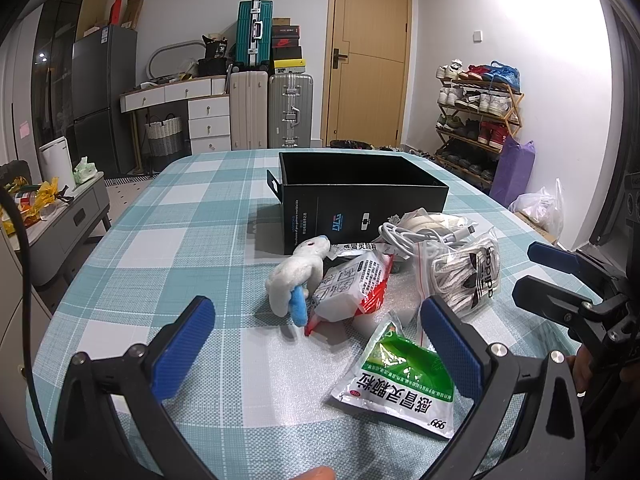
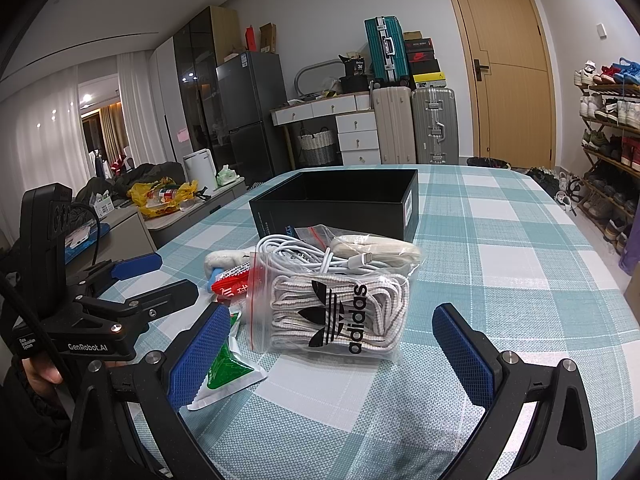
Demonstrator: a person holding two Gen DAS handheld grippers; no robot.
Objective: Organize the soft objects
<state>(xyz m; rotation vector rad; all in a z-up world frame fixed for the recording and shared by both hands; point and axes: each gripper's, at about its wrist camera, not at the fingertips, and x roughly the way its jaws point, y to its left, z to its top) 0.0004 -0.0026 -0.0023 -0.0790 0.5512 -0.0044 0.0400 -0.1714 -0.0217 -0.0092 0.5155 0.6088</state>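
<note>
From the left wrist we see our left gripper (image 1: 316, 344), ribbed blue pads spread wide, over a fuzzy white plush (image 1: 298, 276) and glossy green sachet (image 1: 396, 380) mid-table (image 1: 180, 216).

From the right wrist, our right gripper (image 2: 332, 356) gapes around a clear zip bag of woven laces (image 2: 340, 312), before the rigid black box (image 2: 340, 200).

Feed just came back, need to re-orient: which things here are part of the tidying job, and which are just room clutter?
Job:
black open cardboard box
white plush toy
clear adidas bag of laces
coiled white cable
green-and-white medicine sachet
red-and-white packet

Clutter:
suitcases
shoe rack
grey fridge

Teal-and-white checked tablecloth (image 1: 200, 208), black box (image 1: 360, 200), green-and-white sachet (image 1: 400, 384).
</note>
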